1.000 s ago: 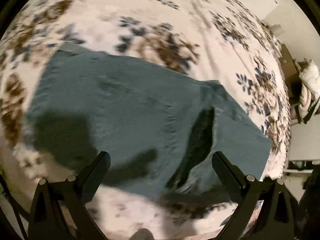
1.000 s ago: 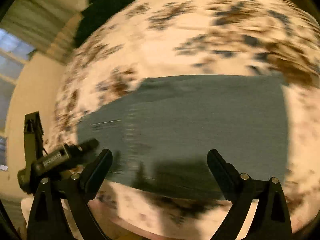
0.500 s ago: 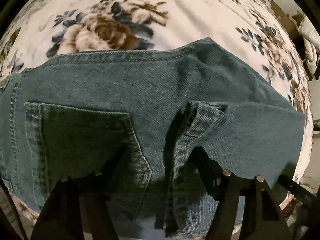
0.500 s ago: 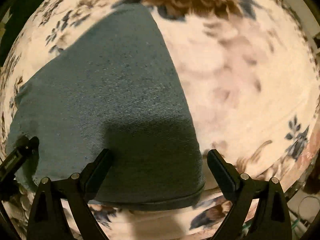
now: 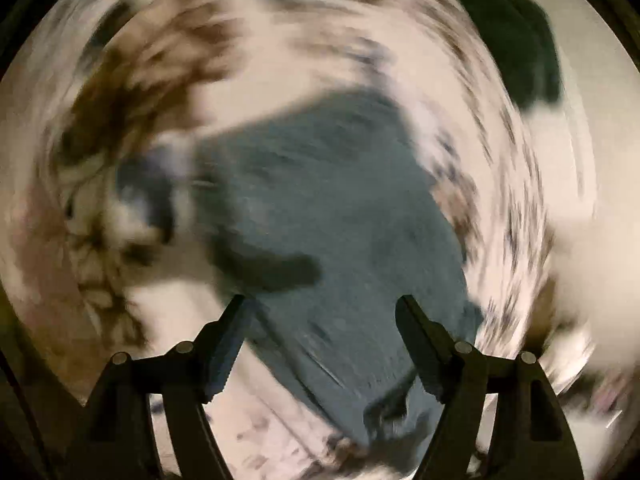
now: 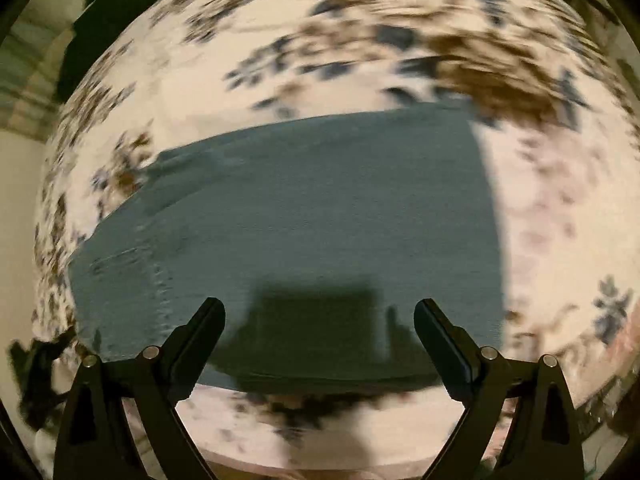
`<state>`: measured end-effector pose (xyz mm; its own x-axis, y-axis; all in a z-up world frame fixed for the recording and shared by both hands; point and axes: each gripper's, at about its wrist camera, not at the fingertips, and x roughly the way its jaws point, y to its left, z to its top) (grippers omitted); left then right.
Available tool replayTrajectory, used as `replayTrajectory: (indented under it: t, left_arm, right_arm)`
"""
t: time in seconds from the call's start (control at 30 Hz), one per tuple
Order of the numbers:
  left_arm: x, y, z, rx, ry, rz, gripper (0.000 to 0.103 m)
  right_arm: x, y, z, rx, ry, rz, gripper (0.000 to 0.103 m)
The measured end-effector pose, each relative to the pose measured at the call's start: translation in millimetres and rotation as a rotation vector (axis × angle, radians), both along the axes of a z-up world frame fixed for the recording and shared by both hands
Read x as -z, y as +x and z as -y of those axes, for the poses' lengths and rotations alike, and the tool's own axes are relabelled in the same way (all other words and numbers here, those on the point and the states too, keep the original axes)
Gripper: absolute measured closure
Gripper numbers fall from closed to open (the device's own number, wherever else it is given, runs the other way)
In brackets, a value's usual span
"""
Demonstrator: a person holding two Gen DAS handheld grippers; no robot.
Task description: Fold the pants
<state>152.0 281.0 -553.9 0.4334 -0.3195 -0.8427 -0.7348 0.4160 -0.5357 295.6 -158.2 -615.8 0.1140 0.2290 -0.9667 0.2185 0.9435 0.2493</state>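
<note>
Right wrist view: pants [image 6: 320,216] lie folded flat on the floral bed [image 6: 552,240]. Both tools, right [image 6: 318,322] and left [image 5: 320,320], hover apart, empty. Likely between folds; next, grip an edge.

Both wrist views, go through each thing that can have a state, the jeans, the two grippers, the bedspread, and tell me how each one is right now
Jeans: lying flat on the bedspread, folded into a compact block; no gripper holds them.
Left gripper: open, nothing between its fingers, above the jeans.
Right gripper: open, empty, above the jeans' near edge.
Floral bedspread: spread out under the jeans.
Dark green cloth: heaped at the far edge; too blurred to tell more.
</note>
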Motion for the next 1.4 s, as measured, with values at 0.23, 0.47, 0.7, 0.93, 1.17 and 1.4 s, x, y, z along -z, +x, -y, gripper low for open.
replayTrajectory:
  t: [0.23, 0.47, 0.7, 0.93, 1.17, 1.4]
  left_arm:
    - [36.5, -9.6, -25.4, -0.159, -0.076, 0.084, 0.032]
    - [17.4, -0.8, -18.5, -0.082, 0.075, 0.139, 0.058]
    - [49.3, -2.2, -36.1, -0.156, -0.032, 0.176, 0.055]
    - [-24.0, 5.7, -4.8, -0.038, 0.182, 0.307, 0.075]
    - [59.2, 39.1, -31.4, -0.164, -0.055, 0.263, 0.043]
    - [-14.9, 52.2, -6.9, 0.005, 0.131, 0.345, 0.085]
  right_arm:
    - [29.7, 17.8, -62.9, -0.089, 0.012, -0.037, 0.005]
    - [47.2, 18.4, -83.0, -0.108, 0.005, -0.066, 0.005]
    - [47.8, 13.3, -84.5, -0.094, 0.037, -0.086, 0.005]
    - [43.1, 6.2, -74.8, -0.083, 0.055, -0.076, 0.005]
    - [47.0, 3.7, -60.1, -0.037, 0.087, -0.080, 0.005]
    - [46.7, 2.9, -35.8, 0.011, 0.143, -0.062, 0.005]
